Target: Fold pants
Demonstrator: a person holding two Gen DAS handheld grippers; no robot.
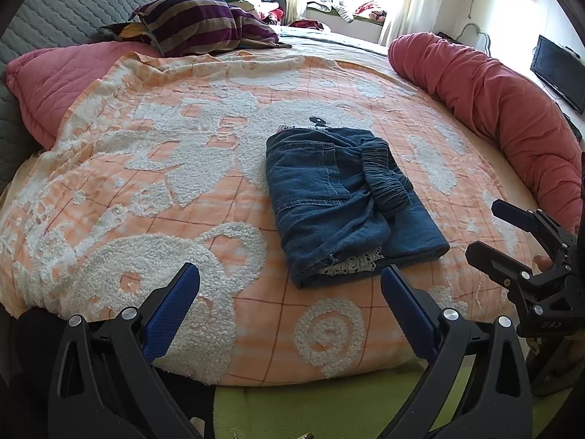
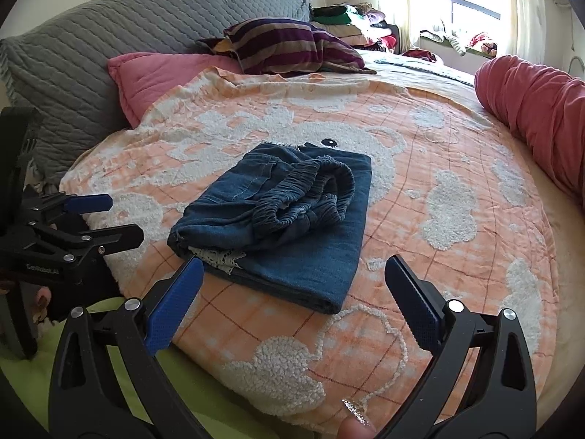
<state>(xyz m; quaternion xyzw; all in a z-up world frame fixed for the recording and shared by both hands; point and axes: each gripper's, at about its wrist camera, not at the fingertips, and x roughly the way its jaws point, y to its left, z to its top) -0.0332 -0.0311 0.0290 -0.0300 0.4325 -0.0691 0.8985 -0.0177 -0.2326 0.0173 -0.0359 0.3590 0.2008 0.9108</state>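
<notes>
Left wrist: folded denim pants [image 1: 343,197] on tufted blanket [image 1: 146,183]; both grippers' jaws apart, empty

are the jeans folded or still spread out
Folded: the jeans lie as a compact layered bundle on the blanket, waistband on top.

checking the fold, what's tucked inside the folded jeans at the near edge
White lace fabric peeks out between the layers of the folded jeans. How far it runs inside is covered by denim.

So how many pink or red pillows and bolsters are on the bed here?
2. A flat pink pillow lies at the head of the bed, partly under the orange blanket. A long red bolster runs along the far right edge. Others may be hidden behind the striped pillow.
</notes>
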